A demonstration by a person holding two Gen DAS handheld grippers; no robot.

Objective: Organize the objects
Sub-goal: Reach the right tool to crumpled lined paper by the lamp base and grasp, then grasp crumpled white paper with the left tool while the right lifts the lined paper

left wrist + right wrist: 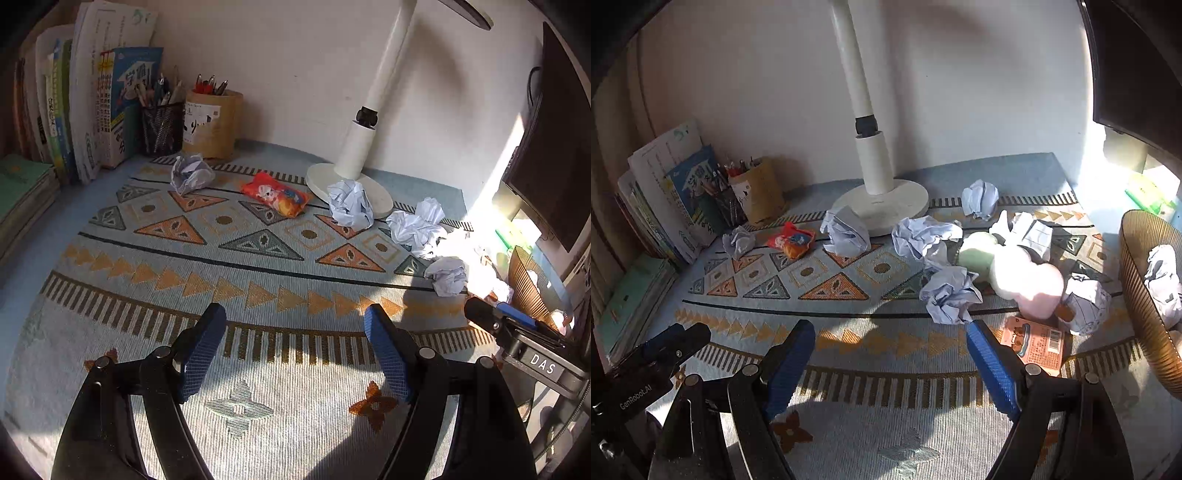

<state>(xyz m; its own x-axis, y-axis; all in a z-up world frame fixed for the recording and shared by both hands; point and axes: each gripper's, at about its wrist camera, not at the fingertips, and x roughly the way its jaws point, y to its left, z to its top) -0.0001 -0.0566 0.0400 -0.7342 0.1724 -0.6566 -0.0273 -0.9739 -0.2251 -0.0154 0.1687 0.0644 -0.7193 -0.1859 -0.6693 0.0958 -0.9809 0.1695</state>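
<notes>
Both grippers, left (pixel 295 325) marked "GenRobot.AI" and right (pixel 890 341) marked "DAS", hold jaws spread, gripping nothing.

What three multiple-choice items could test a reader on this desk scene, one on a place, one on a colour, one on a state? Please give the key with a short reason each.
1. Where does the orange snack packet lie?
A. on the patterned mat
B. inside the wire bin
C. on top of the books

2. What colour are the pads on the gripper fingers?
A. red
B. blue
C. white

3. In what state is the right gripper?
A. shut on a paper ball
B. shut on nothing
C. open and holding nothing

Key: 1 A, the packet lies flat on the mat between a crumpled paper ball and the lamp base. 2 B, both pads are blue. 3 C, its jaws stand wide apart with only mat between them.
</notes>
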